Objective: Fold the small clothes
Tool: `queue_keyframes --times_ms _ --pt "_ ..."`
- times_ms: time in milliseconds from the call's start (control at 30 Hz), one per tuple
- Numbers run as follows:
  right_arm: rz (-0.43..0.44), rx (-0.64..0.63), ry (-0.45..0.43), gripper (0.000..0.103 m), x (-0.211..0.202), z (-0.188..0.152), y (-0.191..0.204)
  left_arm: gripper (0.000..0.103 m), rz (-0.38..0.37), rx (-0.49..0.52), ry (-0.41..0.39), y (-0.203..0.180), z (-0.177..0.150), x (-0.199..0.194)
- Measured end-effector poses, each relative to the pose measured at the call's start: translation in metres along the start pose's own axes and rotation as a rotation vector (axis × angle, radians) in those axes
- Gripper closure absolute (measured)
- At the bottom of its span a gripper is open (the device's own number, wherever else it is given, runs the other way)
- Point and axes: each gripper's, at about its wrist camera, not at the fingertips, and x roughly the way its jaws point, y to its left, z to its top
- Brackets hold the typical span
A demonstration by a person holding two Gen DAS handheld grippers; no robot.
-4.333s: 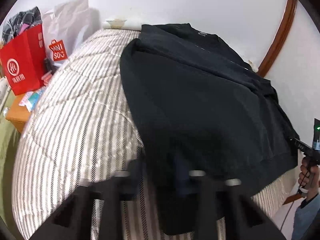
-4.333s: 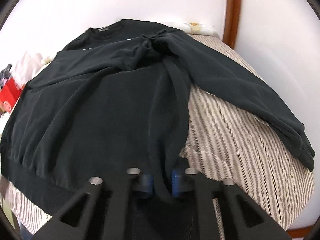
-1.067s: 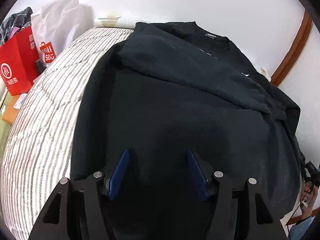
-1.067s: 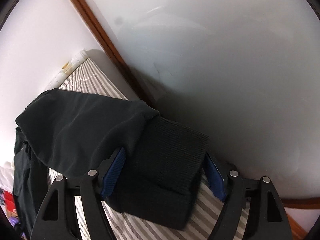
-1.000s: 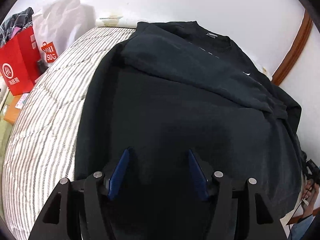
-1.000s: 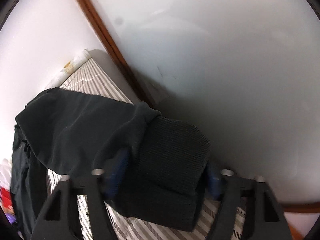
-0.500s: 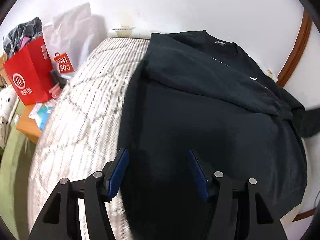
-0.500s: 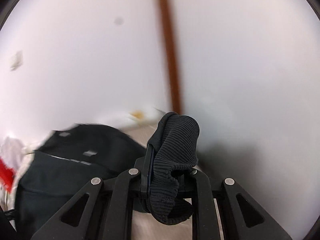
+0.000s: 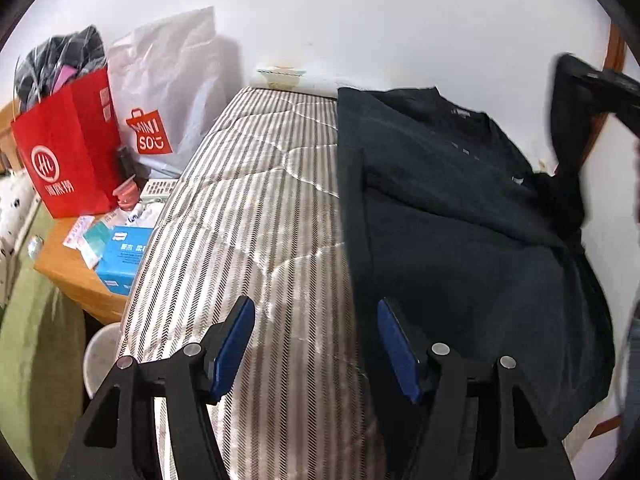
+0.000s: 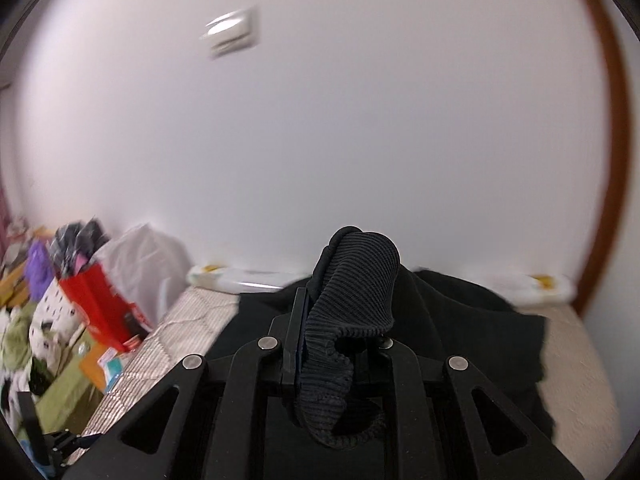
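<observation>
A black sweatshirt [image 9: 460, 240] lies flat on the striped bed [image 9: 256, 216], its left sleeve folded across the chest. My left gripper [image 9: 316, 344] is open and empty, low over the bed at the sweatshirt's left edge. My right gripper [image 10: 340, 336] is shut on the ribbed sleeve cuff [image 10: 352, 292] and holds it lifted above the sweatshirt body [image 10: 460, 320]. In the left wrist view the raised sleeve [image 9: 568, 128] hangs from the right gripper at the upper right.
A red paper bag [image 9: 68, 148] and a white Miniso bag [image 9: 168, 92] stand on a wooden side table [image 9: 76, 280] left of the bed, with small boxes. A white wall runs behind the bed. A brown door frame [image 9: 612, 60] stands at the right.
My right gripper closed on the sleeve cuff and lifted it up, swinging toward the left. My left gripper drew back to the left off the sweatshirt body, still open.
</observation>
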Motion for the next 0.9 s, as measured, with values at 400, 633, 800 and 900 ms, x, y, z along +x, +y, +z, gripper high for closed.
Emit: queue_keyframes --times_ms 400,633,800,900 --pt "0.192 -0.050 0.206 0.063 0.114 -0.051 0.072 0.042 -0.009 -0.009 -0.016 0.001 0.024 0.019" --pt "0.013 -0.057 0.187 0.044 0.061 -0.074 -0.026 0.042 -0.039 0.061 -0.049 -0.043 0.063 0.025" --pt "-0.217 -0.030 0.284 0.045 0.044 -0.116 -0.111 0.042 -0.090 0.067 -0.041 -0.072 0.090 0.045" --pt "-0.285 0.015 0.334 0.050 0.029 -0.139 -0.153 0.043 -0.105 0.075 -0.049 -0.082 0.100 0.061"
